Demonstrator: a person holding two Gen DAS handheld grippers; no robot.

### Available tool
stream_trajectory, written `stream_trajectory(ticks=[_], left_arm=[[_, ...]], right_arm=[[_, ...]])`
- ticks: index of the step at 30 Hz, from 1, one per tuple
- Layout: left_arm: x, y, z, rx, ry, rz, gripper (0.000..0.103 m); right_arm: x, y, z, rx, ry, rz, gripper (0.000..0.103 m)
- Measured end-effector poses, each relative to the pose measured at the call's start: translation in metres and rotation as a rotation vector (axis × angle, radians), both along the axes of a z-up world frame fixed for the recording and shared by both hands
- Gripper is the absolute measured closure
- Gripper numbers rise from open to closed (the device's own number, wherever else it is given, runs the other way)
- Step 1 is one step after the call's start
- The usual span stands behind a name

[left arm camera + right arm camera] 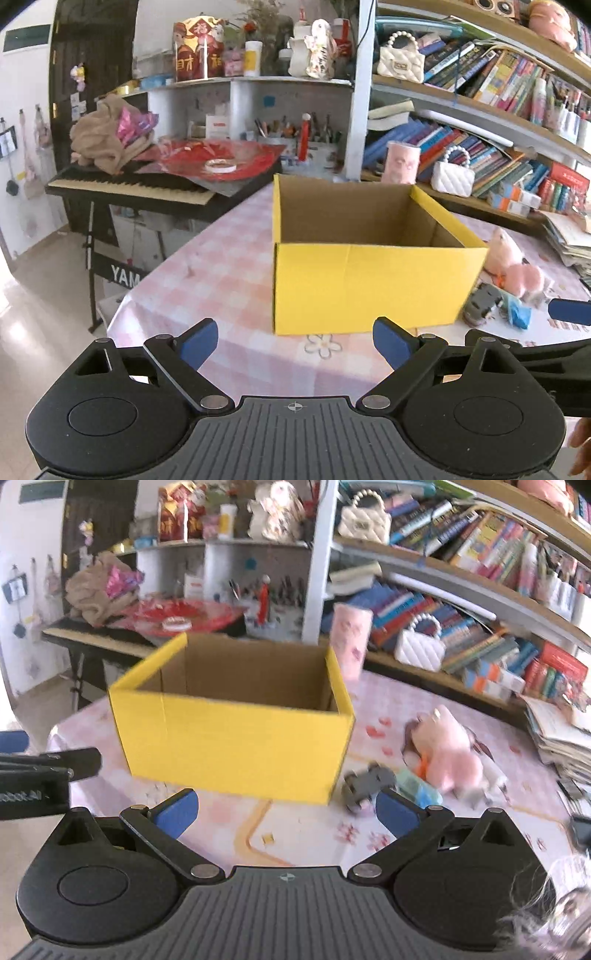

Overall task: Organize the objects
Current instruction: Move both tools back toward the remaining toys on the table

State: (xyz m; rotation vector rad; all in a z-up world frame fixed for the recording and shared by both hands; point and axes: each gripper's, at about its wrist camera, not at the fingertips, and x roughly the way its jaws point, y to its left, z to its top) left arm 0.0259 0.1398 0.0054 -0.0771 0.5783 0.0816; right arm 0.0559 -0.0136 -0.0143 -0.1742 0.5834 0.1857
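An open yellow cardboard box [373,284] stands on the pink checked tablecloth [207,280]; it also shows in the right wrist view [236,753], and its inside looks empty. To its right lie a pink plush toy [447,749], a grey toy car [365,784] and a light blue object [421,790]; the plush [509,262] and car [480,306] also show in the left wrist view. My left gripper [295,345] is open and empty, in front of the box. My right gripper [286,812] is open and empty, near the box's front right corner, just short of the car.
A bookshelf [480,110] crammed with books and white handbags runs behind the table. A keyboard piano [129,184] with cloth and red papers stands at the left. A pink cylinder [351,642] stands behind the box. A stack of papers [557,734] lies at the right.
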Motion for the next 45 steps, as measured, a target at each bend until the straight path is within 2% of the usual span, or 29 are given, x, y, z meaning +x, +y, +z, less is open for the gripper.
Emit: stream_trajectory(ticks=[7, 21, 34, 45], left_arm=[[-0.017, -0.010, -0.006, 0.022, 0.029, -0.063, 0.010], [-0.031, -0.044, -0.017, -0.013, 0.065, -0.210, 0.010], [-0.011, -0.099, -0.020, -0.011, 0.084, -0.339, 0.010], [0.011, -0.162, -0.023, 0.009, 0.091, -0.450, 0.010]], right_arm=[[-0.023, -0.007, -0.009, -0.011, 0.028, -0.057, 0.001], [-0.062, -0.042, -0.017, -0.012, 0.074, -0.197, 0.002], [-0.072, -0.095, -0.018, 0.011, 0.098, -0.336, 0.002], [-0.057, -0.157, -0.022, 0.039, 0.137, -0.438, 0.002]])
